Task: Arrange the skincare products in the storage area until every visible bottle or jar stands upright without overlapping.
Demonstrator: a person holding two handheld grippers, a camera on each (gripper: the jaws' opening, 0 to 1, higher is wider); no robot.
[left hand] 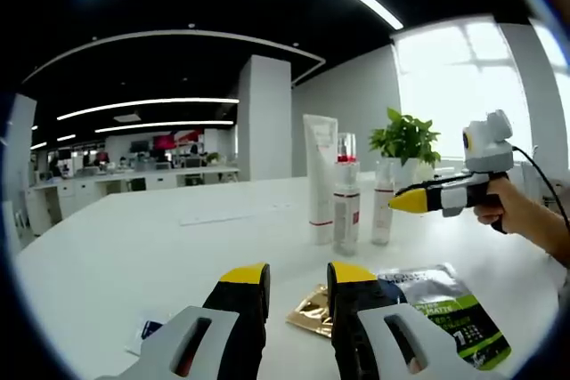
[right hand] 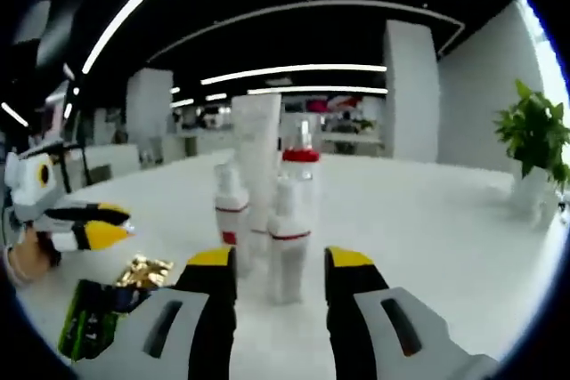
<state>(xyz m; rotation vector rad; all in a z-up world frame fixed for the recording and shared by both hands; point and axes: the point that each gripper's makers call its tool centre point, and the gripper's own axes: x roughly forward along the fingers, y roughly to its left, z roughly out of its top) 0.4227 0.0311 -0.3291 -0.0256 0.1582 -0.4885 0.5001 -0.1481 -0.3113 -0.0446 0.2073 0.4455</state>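
step: upright check | bottles [right hand: 267, 220] and tube [right hand: 256, 162] stand close together on table [right hand: 427, 220] | right gripper [right hand: 278, 273] spread before them, left gripper [left hand: 298, 278] spread near sachets [left hand: 427, 295] | next: likely separate any touching bottles

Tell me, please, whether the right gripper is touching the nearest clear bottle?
Apart: in the left gripper view, white table shows between the right gripper tip and the clear bottle.
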